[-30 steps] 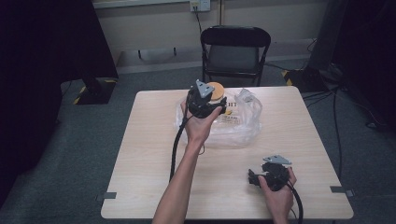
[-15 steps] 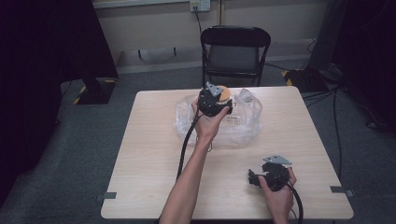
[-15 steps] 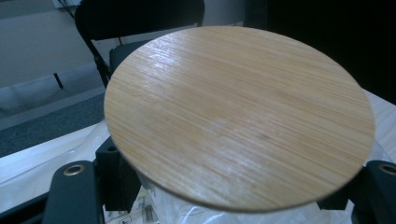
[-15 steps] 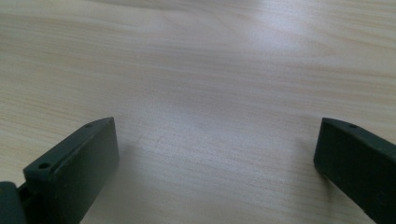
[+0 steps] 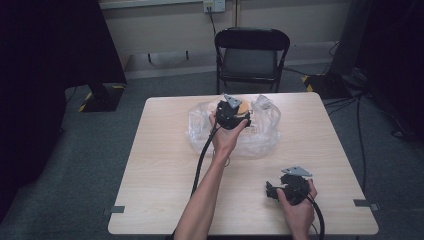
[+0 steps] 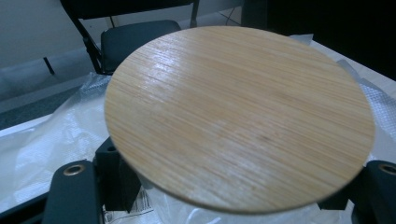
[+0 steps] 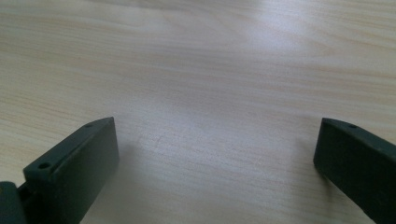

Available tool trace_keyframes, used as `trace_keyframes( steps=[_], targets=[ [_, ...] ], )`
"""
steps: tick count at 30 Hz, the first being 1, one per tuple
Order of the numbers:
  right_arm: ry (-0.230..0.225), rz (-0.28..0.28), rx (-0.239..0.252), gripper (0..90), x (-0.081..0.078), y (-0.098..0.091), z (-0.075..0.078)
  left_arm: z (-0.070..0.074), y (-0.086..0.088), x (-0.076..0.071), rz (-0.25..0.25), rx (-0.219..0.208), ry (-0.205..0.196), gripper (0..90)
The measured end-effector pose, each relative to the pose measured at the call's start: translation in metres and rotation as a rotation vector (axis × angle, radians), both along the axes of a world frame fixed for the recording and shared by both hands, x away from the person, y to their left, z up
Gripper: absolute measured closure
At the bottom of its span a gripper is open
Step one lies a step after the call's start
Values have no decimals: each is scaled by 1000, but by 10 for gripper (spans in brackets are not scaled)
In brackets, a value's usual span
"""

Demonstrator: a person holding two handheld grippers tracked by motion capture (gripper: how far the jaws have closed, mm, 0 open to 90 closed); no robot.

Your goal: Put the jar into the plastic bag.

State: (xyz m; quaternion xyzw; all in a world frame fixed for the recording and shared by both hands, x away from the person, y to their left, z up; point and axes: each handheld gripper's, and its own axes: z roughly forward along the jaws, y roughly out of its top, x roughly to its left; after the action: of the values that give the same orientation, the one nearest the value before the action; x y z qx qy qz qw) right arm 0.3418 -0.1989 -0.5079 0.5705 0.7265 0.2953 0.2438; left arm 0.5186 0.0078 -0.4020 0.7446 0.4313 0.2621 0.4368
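Observation:
A round bamboo lid (image 6: pixel 238 116) sits on a clear container between the jaws of my left gripper (image 6: pixel 229 176), which is shut on it. In the high view the left gripper (image 5: pixel 231 114) hangs low over a crumpled clear plastic bag (image 5: pixel 262 131) at the far middle of the table, with the lid (image 5: pixel 243 107) peeking out past it. My right gripper (image 5: pixel 272 190) rests in a hand near the table's front right. Its jaws (image 7: pixel 215 154) stand wide open over bare wood, nothing between them.
The light wooden table (image 5: pixel 160 170) has bare room left and front of the bag. A black folding chair (image 5: pixel 250 55) stands behind the far edge. Cables trail from both grippers toward the front edge.
My left gripper, with the lidded container in it, has moved right and sunk closer to the plastic bag. The right gripper has stayed where it was.

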Motion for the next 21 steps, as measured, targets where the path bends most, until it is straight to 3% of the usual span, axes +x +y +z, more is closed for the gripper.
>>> trace_keyframes(
  steps=[7, 21],
  targets=[
    [0, 0, 0, 0, 0, 0, 0, -12, 0, 4, -2, 0, 27, 259],
    [0, 0, 0, 0, 0, 0, 0, -23, -3, 6, 5, 22, 37, 259]
  ],
)
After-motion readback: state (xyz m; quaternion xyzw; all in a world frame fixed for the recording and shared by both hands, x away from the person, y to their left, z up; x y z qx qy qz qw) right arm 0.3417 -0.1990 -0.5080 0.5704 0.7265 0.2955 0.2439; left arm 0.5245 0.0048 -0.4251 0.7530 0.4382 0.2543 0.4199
